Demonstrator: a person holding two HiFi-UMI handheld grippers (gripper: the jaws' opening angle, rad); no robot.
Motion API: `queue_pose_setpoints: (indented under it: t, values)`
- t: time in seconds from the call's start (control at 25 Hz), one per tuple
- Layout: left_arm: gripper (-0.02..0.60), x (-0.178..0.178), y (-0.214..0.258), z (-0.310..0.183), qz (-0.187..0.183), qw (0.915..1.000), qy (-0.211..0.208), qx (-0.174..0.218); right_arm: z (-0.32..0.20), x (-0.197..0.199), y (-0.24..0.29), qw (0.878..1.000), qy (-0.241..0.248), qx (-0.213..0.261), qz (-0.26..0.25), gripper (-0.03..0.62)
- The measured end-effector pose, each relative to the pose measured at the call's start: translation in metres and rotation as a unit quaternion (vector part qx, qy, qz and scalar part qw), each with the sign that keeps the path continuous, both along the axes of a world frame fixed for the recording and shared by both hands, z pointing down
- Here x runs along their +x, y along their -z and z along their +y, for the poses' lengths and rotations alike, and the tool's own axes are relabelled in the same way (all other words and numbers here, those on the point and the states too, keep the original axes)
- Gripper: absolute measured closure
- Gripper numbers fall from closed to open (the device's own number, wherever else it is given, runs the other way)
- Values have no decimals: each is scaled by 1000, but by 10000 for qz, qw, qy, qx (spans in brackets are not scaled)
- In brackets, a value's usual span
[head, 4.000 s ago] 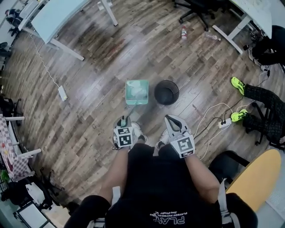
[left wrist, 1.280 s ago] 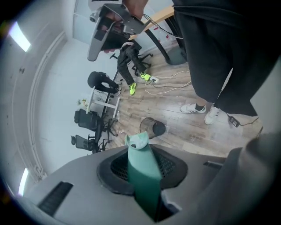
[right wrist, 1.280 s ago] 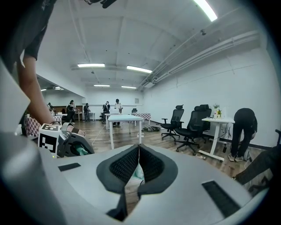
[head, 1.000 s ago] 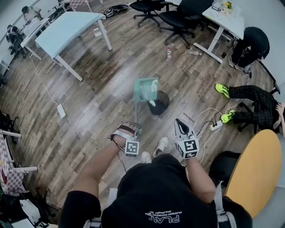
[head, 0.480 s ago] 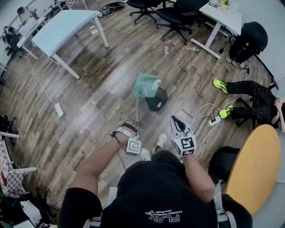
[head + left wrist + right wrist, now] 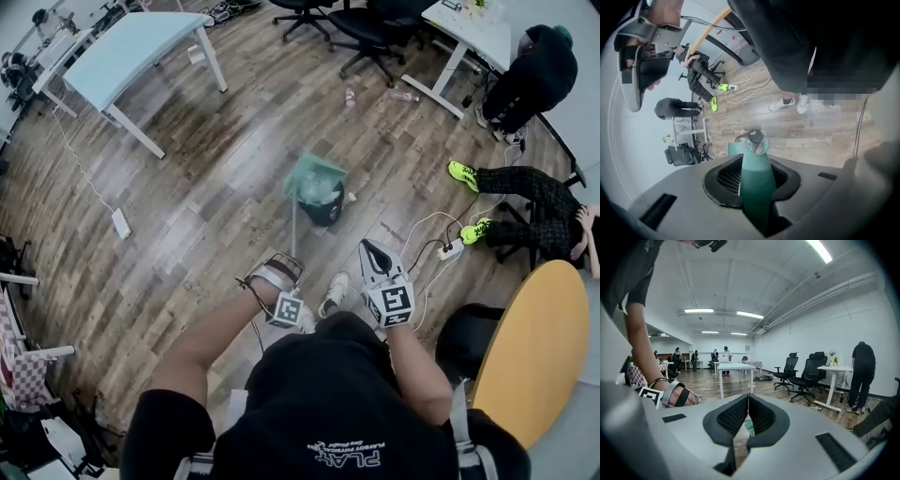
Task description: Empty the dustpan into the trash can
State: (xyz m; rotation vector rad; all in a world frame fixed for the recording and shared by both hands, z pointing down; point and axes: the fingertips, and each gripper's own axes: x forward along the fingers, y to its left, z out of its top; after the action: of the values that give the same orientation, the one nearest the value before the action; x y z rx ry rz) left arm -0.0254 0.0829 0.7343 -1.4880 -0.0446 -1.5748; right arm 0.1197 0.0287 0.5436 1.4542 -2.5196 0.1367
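Observation:
A teal dustpan [image 6: 314, 176] on a long thin handle [image 6: 293, 230] hangs tipped over the black trash can [image 6: 328, 212], and pale scraps show at its lower lip. My left gripper [image 6: 281, 268] is shut on the near end of the handle [image 6: 757, 187], which runs out between the pads. Its jaws have just been opening slightly, with the handle still between them. My right gripper [image 6: 373, 251] hovers to the right of the handle, pointing toward the can. In the right gripper view its pads [image 6: 748, 411] meet with nothing between them.
Wooden floor all round. A light-blue table [image 6: 131, 47] stands far left, office chairs [image 6: 375, 37] and a white desk [image 6: 469, 28] at the back. A standing person [image 6: 530, 70], a seated person's legs [image 6: 525, 197], a power strip with cables [image 6: 448, 251] and a round yellow table [image 6: 539, 356] are at the right.
Four seconds ago the dustpan lay flat on the floor left of the can. It now hangs tipped over the can. Over the last second the left gripper sank and rolled, tilting the pan further.

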Motion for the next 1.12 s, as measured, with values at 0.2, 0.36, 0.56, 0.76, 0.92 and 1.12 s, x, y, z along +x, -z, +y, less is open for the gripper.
queue_pose_setpoints:
  t: [0.2,0.36,0.56,0.76,0.92,1.12]
  values:
    - [477,4,2,3,-80,9998,-199,18,0,1,-3,10000,20,-36,-17,569]
    - [476,8,-16,17,-413,9968,-686,6,-3,3,-3,10000,42,-27,-25,571]
    - [471,14,-26,29,-608,9933,-985,32,-2,2,-3,10000,80,-30,-39,570]
    - [471,7,-12,23,-821,9899,-1142,166,0,1,-9,9999,109,-94,-41,570]
    - [472,-2,-9,20,-1178,9810,-1509,322,1,-1,-10,9998,163,-134,-49,570]
    - [472,-13,-16,22,-1527,9678,-1960,405,-1,-10,-8,9997,206,-123,-61,570]
